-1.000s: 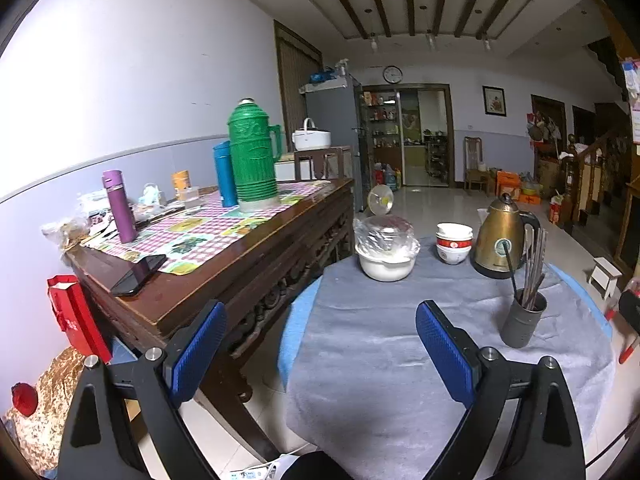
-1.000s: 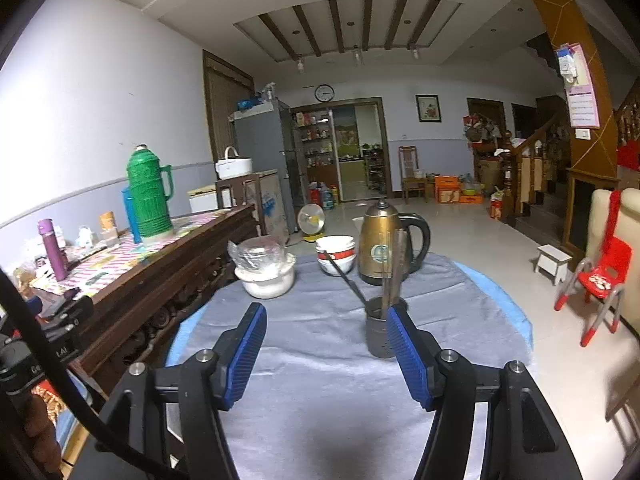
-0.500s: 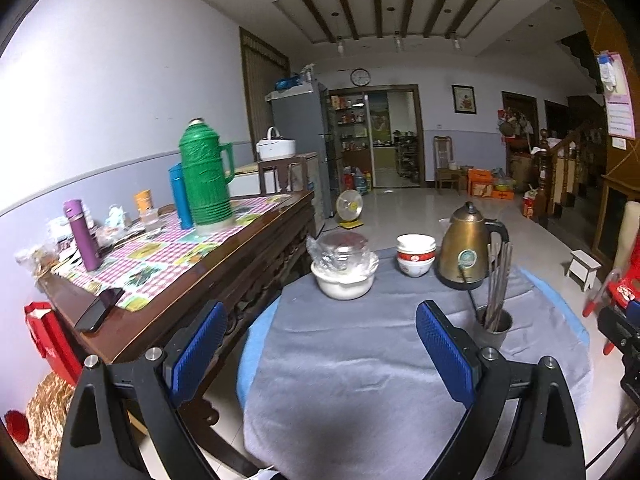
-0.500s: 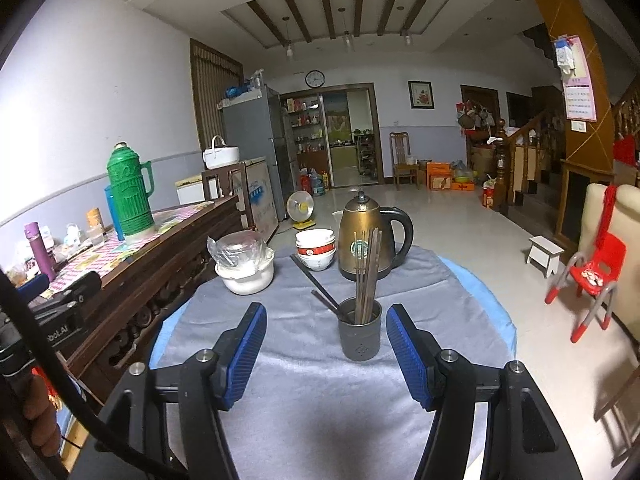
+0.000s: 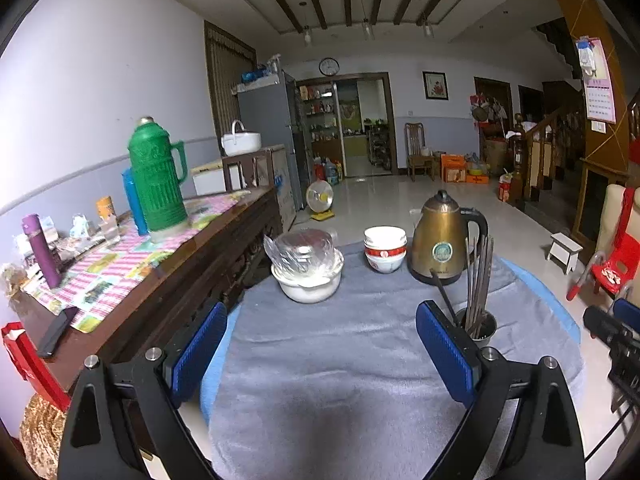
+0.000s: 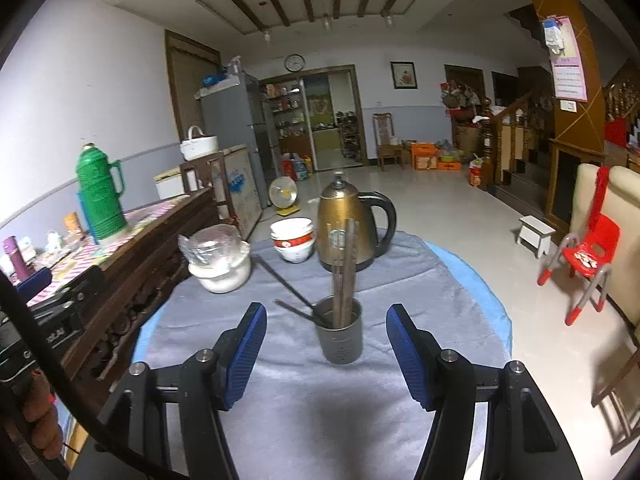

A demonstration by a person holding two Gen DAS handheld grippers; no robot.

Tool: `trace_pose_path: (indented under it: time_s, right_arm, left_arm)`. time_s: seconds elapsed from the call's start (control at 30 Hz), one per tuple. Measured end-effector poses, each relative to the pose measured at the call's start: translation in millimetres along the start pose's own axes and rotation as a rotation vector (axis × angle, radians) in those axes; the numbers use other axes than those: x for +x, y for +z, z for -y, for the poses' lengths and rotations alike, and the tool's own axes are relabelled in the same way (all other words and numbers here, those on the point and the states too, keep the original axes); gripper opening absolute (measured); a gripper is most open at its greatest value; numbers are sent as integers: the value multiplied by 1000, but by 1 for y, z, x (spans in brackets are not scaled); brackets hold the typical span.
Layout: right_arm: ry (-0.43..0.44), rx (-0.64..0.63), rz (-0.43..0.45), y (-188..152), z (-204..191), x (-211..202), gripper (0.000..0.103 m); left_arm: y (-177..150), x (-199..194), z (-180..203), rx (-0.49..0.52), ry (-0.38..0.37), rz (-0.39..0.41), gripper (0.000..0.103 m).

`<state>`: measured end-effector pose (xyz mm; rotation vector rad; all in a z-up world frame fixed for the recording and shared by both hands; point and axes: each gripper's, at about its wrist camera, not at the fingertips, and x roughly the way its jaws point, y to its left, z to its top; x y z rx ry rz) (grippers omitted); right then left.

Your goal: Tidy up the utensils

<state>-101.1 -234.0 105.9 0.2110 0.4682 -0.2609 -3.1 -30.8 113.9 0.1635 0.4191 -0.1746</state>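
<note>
Currently, the utensil holder (image 6: 340, 336) is seen upright on the grey-clothed surface (image 6: 280, 400), in front of the kettle (image 6: 348, 232), chopsticks (image 6: 345, 272) inside. The right gripper (image 6: 326, 356) frames it with jaws wide and empty; the left gripper (image 5: 320, 356) likewise. An off-centre closure could topple the holder.

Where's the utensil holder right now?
The utensil holder stands on the grey cloth, centred ahead of the open right gripper, in front of the brass kettle.
</note>
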Motion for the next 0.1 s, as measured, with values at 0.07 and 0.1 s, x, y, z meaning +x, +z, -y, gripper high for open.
trace_pose_path:
  time_s: [0.07, 0.1]
  right_arm:
    - [-29, 8, -2, -3, 9, 16, 66]
    - [-64, 18, -6, -7, 17, 28, 67]
  left_arm:
    - [-14, 28, -1, -5, -8, -48, 95]
    - [-21, 41, -2, -8, -9, -77, 95]
